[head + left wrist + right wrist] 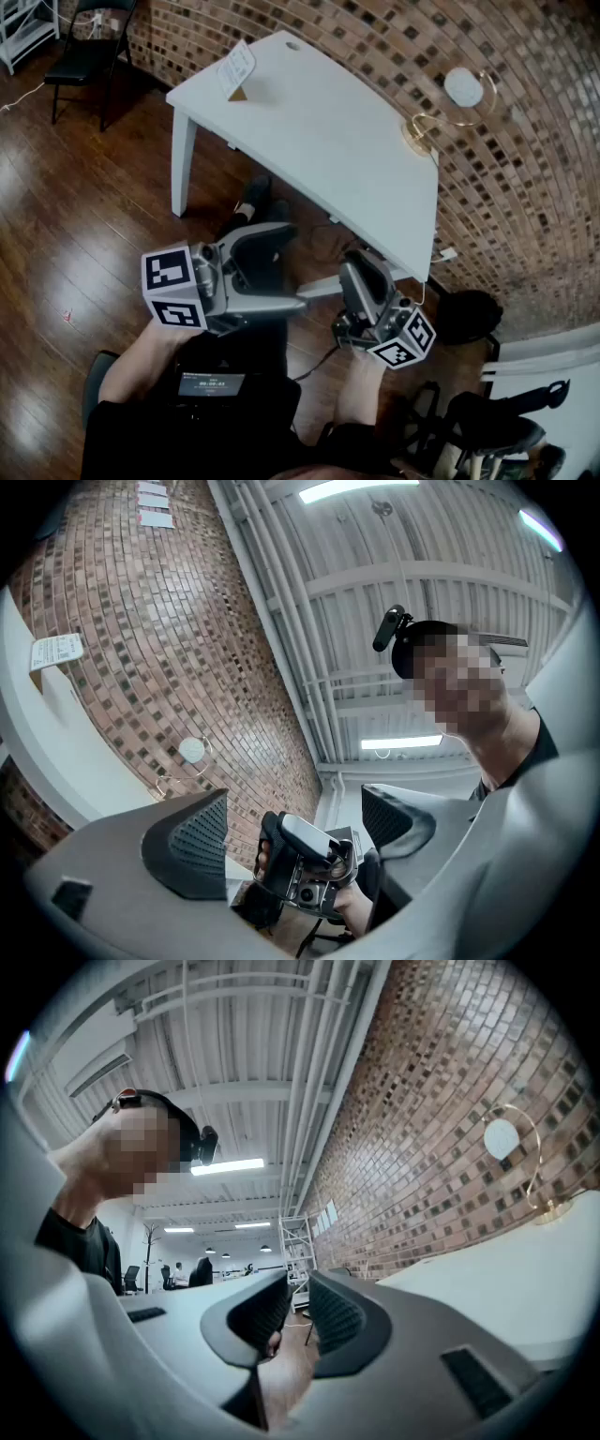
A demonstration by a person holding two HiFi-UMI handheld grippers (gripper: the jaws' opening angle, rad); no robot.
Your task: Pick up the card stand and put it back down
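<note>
One card stand [236,70] on white table [328,141]

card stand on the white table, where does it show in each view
Head view: card stand upper left of centre, near the table's far left corner.
Left gripper view: card stand at the far left edge, on the table.
Right gripper view: not in it.
Shared landmark: the gold ring lamp, in all three.
</note>
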